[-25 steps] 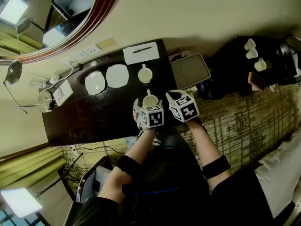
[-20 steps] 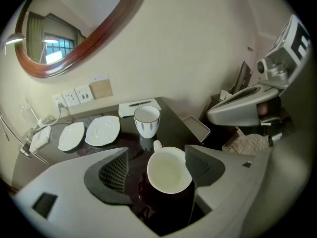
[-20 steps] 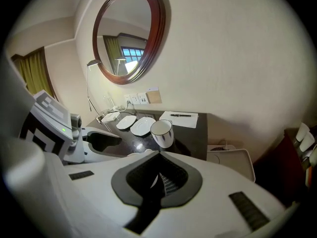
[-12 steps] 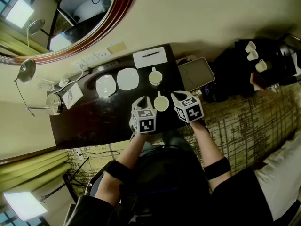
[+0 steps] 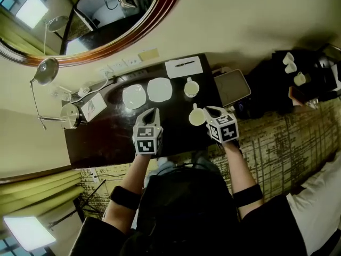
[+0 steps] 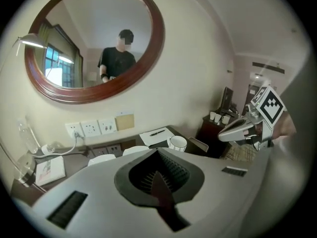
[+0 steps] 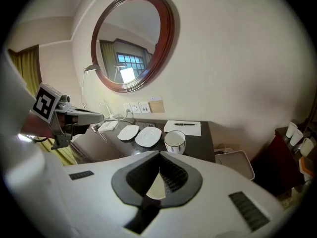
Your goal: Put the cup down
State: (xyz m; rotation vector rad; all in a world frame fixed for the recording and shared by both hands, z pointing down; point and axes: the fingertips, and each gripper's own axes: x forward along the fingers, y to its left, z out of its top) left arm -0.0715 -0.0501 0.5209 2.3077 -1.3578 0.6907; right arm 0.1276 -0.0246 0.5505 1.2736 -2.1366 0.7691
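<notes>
Cup point(image 5: 196, 116) down near worktop's point(image 5: 106, 137) front right corner, we judge; left gripper point(image 5: 151, 112) and right gripper point(image 5: 210, 111) fingers together, empty. Next we retreat without nudging it

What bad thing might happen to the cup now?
The right gripper is shut, and its tip sits close beside the near cup, so a careless move might tip it over. A push forward might knock it into the other cup, which stands just beyond it on the desk.
</notes>
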